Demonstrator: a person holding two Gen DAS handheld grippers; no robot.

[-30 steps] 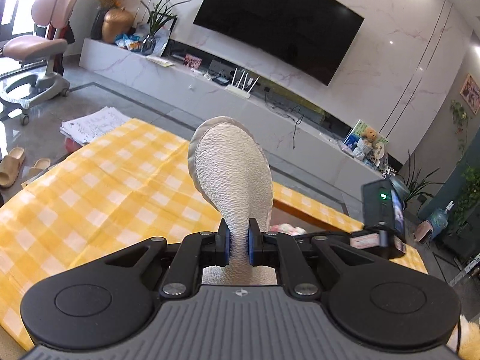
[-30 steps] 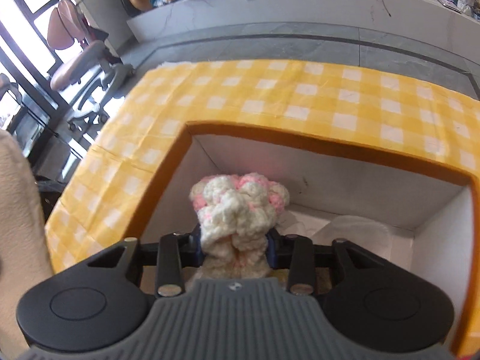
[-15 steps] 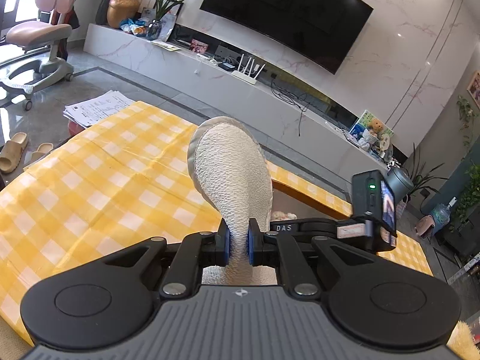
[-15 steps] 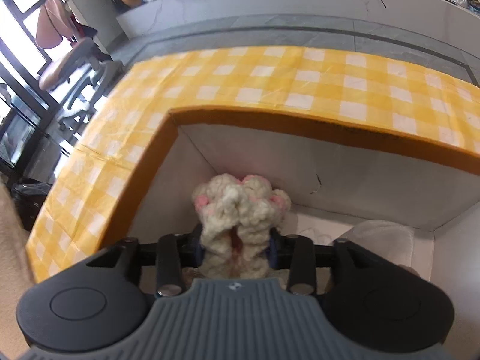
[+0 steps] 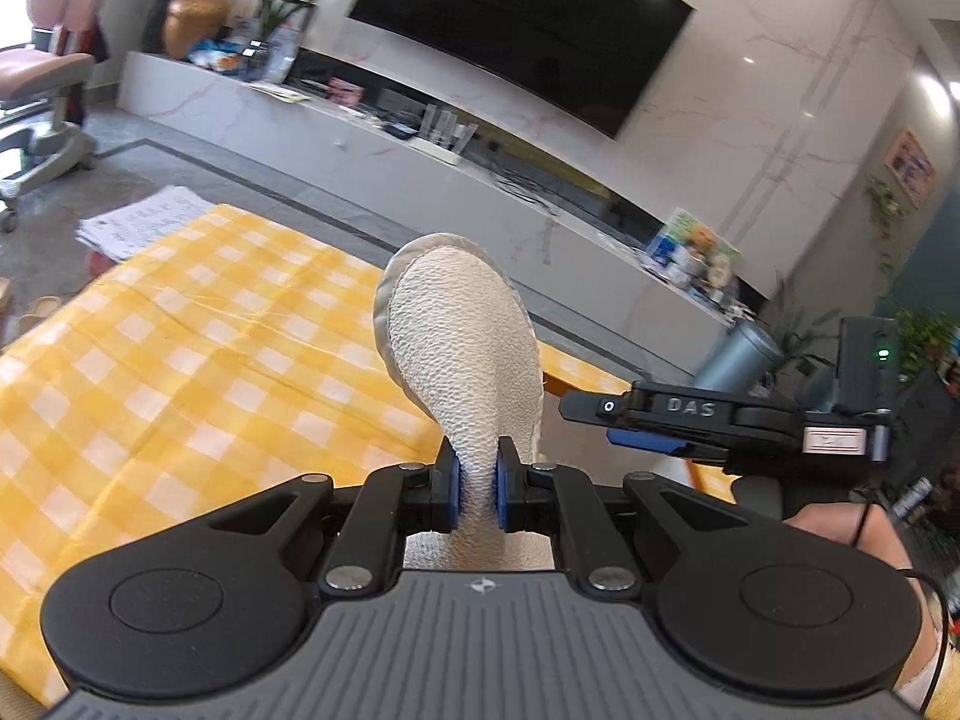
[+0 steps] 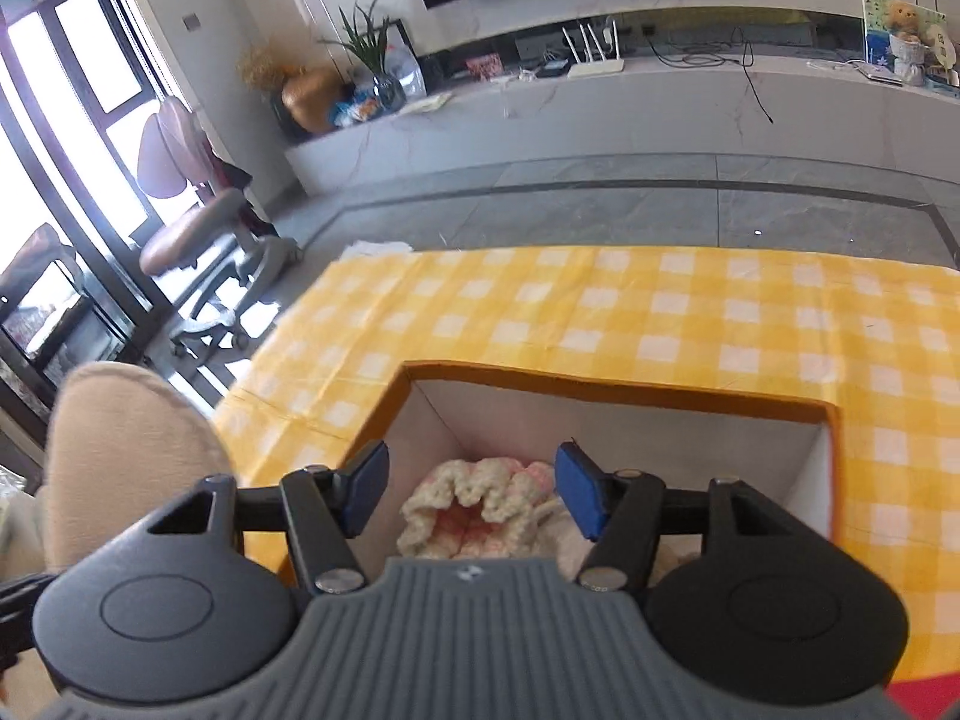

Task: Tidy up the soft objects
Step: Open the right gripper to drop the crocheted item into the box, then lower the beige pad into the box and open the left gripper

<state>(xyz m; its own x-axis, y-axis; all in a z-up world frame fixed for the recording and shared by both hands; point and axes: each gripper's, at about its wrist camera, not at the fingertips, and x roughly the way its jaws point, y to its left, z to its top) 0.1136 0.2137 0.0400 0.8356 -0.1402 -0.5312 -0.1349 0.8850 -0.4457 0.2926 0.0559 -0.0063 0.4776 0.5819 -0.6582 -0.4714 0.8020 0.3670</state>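
Gripping the slipper in my left gripper, sole facing the camera, long axis running up and away, toe high above the yellow checked cloth. Right gripper shows what left view hides: jaws just opened, pads clear of the crocheted piece, now lying inside the orange-rimmed box; earlier it was pinched.
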